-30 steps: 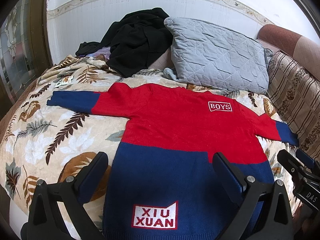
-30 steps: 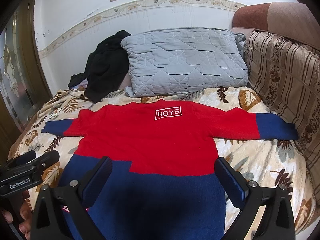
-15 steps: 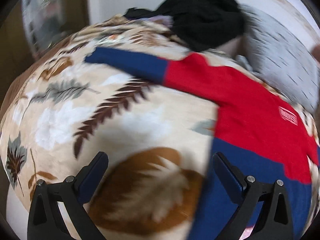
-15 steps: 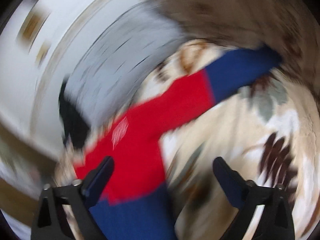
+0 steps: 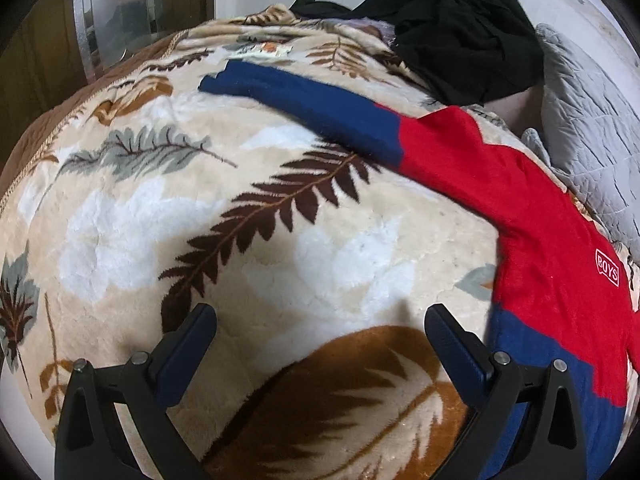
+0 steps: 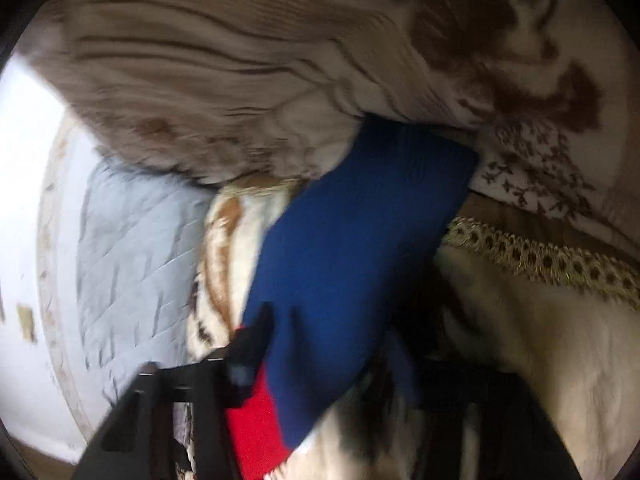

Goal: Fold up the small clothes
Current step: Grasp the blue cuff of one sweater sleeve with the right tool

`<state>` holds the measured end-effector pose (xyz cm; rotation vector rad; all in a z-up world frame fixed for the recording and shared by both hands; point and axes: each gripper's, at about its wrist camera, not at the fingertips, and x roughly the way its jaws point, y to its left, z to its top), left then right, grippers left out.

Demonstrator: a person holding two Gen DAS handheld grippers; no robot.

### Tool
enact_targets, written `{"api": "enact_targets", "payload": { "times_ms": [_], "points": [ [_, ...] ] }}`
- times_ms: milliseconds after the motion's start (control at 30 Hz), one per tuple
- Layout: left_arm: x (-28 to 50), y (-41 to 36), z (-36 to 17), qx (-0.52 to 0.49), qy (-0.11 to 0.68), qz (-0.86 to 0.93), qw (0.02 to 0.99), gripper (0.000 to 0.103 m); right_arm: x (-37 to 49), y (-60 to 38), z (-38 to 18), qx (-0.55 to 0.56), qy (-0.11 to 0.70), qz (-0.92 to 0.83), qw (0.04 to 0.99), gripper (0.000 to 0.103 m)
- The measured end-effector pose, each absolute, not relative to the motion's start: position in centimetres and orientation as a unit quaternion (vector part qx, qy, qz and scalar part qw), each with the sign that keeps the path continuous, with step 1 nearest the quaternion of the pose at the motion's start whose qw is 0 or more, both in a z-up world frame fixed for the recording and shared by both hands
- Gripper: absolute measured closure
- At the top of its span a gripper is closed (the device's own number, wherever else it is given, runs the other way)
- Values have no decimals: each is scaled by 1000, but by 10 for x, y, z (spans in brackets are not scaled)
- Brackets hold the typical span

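In the left wrist view, the left tongs (image 5: pixel 320 344) hover with their jaws spread wide and nothing between them, low over a plush cream blanket (image 5: pixel 168 216) printed with brown and grey leaves that covers a bed. Just right of the tongs lies a small red and navy sweater (image 5: pixel 552 248), spread flat on the blanket, its white "BOYS" label (image 5: pixel 607 273) showing on the red chest. Its left sleeve (image 5: pixel 304 100), red at the shoulder and navy toward the cuff, stretches out across the blanket, well apart from the tongs. Beyond the sleeve sits a heap of black clothes (image 5: pixel 460 28), and beside it a grey quilted pillow (image 5: pixel 588 136) leans at the head of the bed. The right wrist view is blurred. There the right tongs (image 6: pixel 332 344) are closing, with the navy end of the sweater's right sleeve (image 6: pixel 360 232) between the jaws; whether the pads press on it yet cannot be told. The cuff reaches up to a brown-striped cushion (image 6: pixel 224 80) at the far edge of the bed.
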<state>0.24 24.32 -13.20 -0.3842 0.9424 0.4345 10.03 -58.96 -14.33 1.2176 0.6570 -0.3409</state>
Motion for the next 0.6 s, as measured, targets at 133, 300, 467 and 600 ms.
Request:
{"api": "enact_targets", "payload": {
  "times_ms": [133,300,467,600],
  "points": [
    [1,246,-132,-190,446,211,849,0,112,-577,-111,451,314,-189,814,93],
    [0,247,-130,-195,439,213,851,0,133,-497,-16,264,276,-152,911,94],
    [-5,252,-124,-208,426,219,853,0,153,-336,54,129,234,-6,964,94],
    [-7,257,-122,-215,422,220,853,0,160,-218,42,75,250,94,961,93]
  ]
}}
